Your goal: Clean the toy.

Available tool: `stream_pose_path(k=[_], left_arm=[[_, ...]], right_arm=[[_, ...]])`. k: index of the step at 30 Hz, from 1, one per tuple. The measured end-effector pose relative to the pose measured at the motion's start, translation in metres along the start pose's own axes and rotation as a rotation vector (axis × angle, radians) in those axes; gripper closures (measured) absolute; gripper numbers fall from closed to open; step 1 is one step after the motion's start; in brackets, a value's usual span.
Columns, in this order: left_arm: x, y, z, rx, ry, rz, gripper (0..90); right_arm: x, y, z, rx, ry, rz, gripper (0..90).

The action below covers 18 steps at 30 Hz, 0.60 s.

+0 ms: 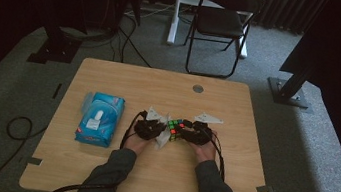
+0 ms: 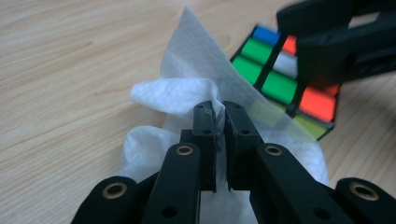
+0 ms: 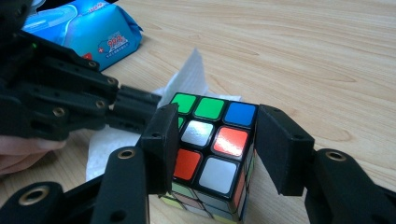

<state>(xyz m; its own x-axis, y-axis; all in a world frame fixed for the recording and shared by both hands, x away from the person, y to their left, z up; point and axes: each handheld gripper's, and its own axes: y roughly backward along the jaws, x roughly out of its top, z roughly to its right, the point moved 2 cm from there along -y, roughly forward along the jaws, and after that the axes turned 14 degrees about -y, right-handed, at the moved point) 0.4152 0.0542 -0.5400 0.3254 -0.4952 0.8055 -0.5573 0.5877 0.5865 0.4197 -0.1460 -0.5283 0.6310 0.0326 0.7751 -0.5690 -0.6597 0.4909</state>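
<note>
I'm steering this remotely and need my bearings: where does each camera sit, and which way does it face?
High view: above the person's side, looking forward and down on the table; forearms, both hands, left gripper, right gripper.
Left gripper view: rides the left gripper, looking along its jaws, shut on the white wipe; cube beyond.
Right gripper view: rides the right gripper, jaws either side of the cube; blue wipes pack behind.
All three share cube and wipe.
</note>
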Motion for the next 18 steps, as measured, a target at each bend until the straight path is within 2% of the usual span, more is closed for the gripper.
stream_pose_path(k=[4,7,10,11,12,15,18], left_arm=[[-0.001,0.003,0.005,-0.010,0.011,0.029,84.7],[0.000,0.004,0.007,-0.013,-0.009,0.024,84.7],[0.005,0.010,0.009,-0.016,-0.015,0.065,84.8],[0.005,0.010,0.009,-0.016,-0.015,0.065,84.7],[0.008,0.009,0.011,-0.009,-0.039,0.059,84.7],[0.006,0.008,0.009,-0.002,-0.031,0.044,84.7],[-0.004,-0.003,0.007,-0.001,-0.020,-0.027,84.7]], right_arm=[[0.000,0.000,-0.001,-0.007,0.003,0.003,50.9],[-0.001,0.000,-0.001,-0.009,0.005,0.006,50.9],[-0.001,0.000,-0.001,-0.008,0.002,0.006,50.9],[-0.001,0.000,-0.001,-0.008,0.002,0.006,50.9],[-0.001,0.000,-0.002,-0.011,0.003,0.008,50.9],[-0.001,0.000,-0.001,-0.010,0.000,0.009,50.9],[-0.001,0.000,-0.002,-0.011,0.003,0.009,50.9]])
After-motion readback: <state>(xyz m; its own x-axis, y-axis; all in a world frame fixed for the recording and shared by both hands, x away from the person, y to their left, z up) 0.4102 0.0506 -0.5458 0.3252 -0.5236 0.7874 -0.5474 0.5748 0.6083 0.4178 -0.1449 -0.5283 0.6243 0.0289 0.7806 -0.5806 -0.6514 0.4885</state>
